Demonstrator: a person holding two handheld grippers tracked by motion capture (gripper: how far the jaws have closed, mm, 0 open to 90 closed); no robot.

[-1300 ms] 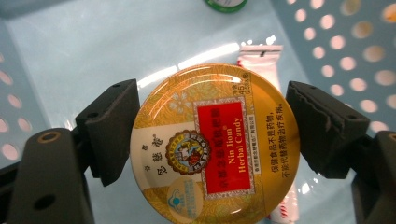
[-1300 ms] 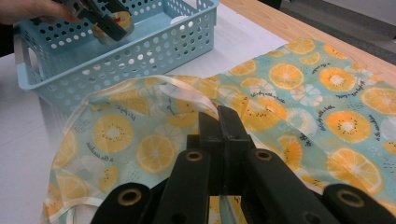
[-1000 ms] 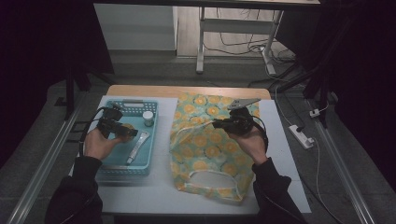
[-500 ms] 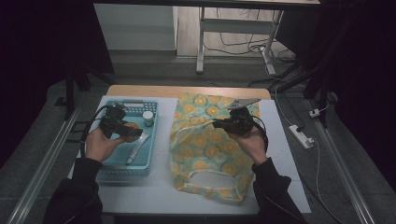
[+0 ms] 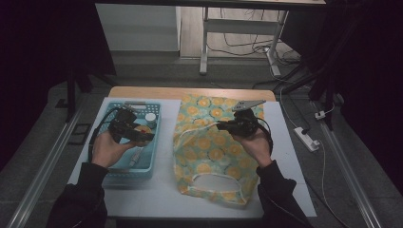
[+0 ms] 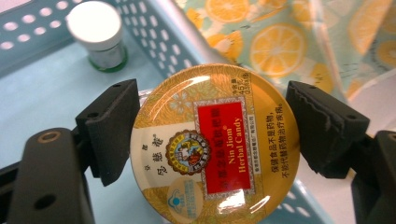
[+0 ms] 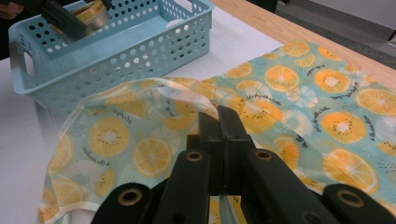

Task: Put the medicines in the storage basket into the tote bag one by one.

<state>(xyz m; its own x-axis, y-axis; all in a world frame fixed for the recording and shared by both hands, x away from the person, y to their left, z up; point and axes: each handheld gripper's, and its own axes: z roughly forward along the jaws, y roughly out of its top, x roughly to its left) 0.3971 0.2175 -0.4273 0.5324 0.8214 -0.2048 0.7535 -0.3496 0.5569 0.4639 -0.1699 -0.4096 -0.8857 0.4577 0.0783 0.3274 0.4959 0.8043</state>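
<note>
Candy tin label legible in left gripper view, left hand-held gripper clamping it; right pinches bag.

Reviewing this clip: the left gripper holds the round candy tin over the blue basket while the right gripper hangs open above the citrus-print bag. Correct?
Not quite. The right gripper is not open: the right gripper view shows its jaws closed together, pinching the edge of the citrus-print bag. The rest stands: the left gripper holds the round candy tin over the blue basket.
</note>
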